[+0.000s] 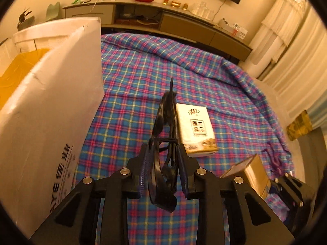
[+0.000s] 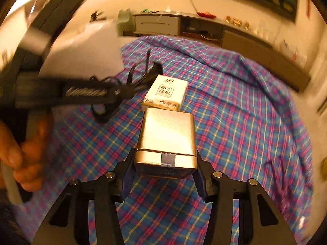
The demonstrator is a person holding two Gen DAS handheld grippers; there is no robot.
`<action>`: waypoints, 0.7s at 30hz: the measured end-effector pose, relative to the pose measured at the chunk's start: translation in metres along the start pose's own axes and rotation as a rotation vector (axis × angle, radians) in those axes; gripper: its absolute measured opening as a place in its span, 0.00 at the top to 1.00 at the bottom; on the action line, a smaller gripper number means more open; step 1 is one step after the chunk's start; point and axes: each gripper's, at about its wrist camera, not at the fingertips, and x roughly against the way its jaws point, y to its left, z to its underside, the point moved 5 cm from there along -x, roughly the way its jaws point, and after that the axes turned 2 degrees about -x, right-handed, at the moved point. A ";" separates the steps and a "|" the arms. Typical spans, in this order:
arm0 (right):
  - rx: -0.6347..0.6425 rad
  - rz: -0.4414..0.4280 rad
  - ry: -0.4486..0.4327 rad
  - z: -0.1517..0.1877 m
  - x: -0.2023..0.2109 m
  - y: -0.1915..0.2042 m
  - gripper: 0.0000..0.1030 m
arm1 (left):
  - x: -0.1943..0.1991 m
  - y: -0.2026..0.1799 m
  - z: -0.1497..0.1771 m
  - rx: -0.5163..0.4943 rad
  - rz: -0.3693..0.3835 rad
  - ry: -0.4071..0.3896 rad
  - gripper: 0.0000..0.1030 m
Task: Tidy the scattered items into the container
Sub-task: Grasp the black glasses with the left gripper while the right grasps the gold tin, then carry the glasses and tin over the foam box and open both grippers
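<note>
While both tongs are loaded, the risks lie in the carry. The left tongs (image 1: 163, 159) pinch a pair of black plastic sunglasses (image 1: 166, 122), folded and standing on edge, gripped low near one end so most of the frame juts forward unsupported; a tilt could let it pivot or slip out. The white cardboard container box (image 1: 47, 106) stands at nine o'clock of these tongs, its tall flap leaning between glasses and opening, so the frame could snag on that flap. The right tongs (image 2: 165, 167) pinch a gold rectangular metal tin (image 2: 167, 134) by its near end only; its weight hangs ahead of the grip and may sag. A white paper tissue pack (image 2: 165, 94) lies on the plaid-covered bed (image 2: 245, 122) at twelve o'clock, just beyond the tin, and could be knocked.
</note>
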 end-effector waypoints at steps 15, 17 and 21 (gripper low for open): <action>-0.111 -0.123 -0.043 0.004 0.041 0.000 0.50 | 0.070 -0.014 0.030 -0.067 0.068 -0.040 0.74; -0.101 -0.132 -0.052 0.005 0.047 0.006 0.50 | 0.082 -0.014 0.030 -0.072 0.081 -0.058 0.74; -0.086 -0.150 -0.070 0.006 0.059 0.017 0.50 | 0.105 -0.012 0.030 -0.078 0.099 -0.088 0.74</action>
